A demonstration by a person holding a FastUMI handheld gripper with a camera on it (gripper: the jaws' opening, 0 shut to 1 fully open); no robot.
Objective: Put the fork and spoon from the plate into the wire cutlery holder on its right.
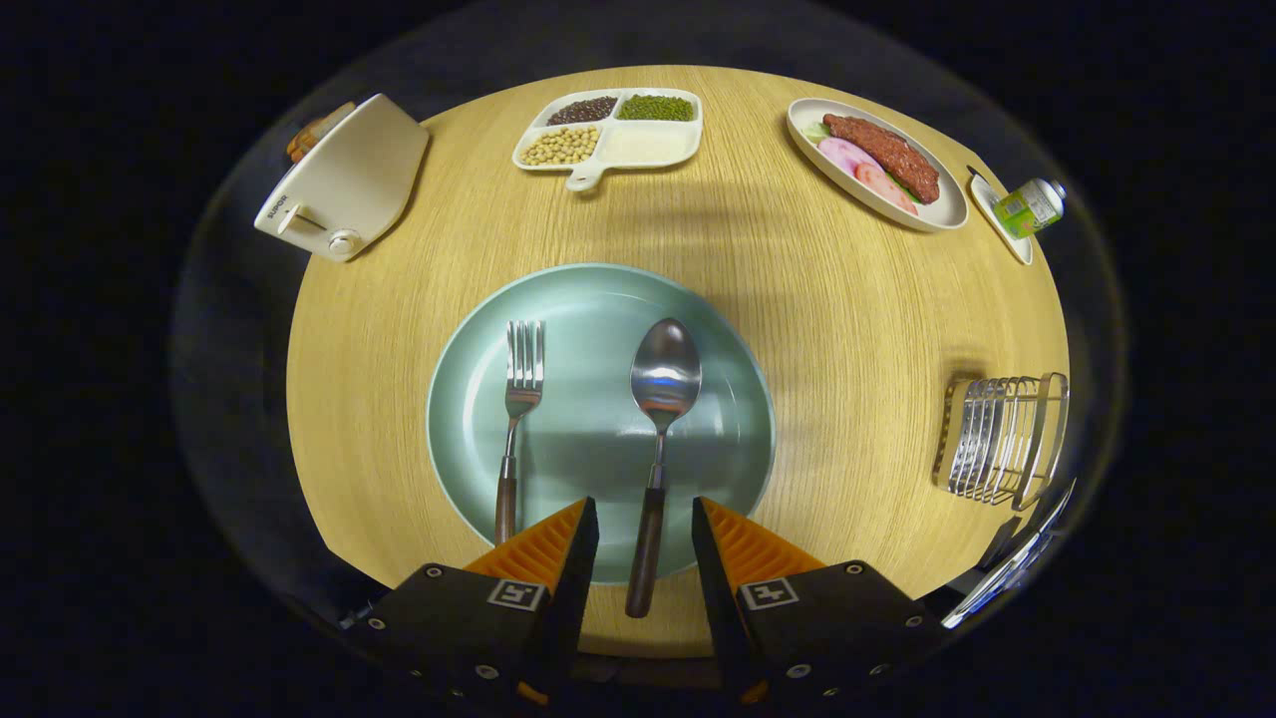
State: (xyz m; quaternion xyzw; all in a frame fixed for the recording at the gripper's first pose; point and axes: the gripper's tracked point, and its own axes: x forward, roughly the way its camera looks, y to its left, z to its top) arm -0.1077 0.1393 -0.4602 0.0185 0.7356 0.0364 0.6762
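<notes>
The jaws stand spread, straddling the spoon [660, 429] handle without touching it. Risk: closing off-centre could push the slim handle sideways or tip the bowl up off the plate [469, 399]. The gripper [645, 524] points level along the counter [847, 329] toward the far side. The fork [516, 419] lies left; the wire cutlery holder [1002, 434] stands well right.

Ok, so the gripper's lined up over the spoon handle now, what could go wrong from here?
The open gripper straddles the spoon at its slim handle, far from the bowl end, so the spoon may tip or swing once lifted.

The fork lies close beside one finger and could get nudged on the plate.

The wire cutlery holder stands well off to the right, near the table edge, so a hard drop might shove it.
</notes>
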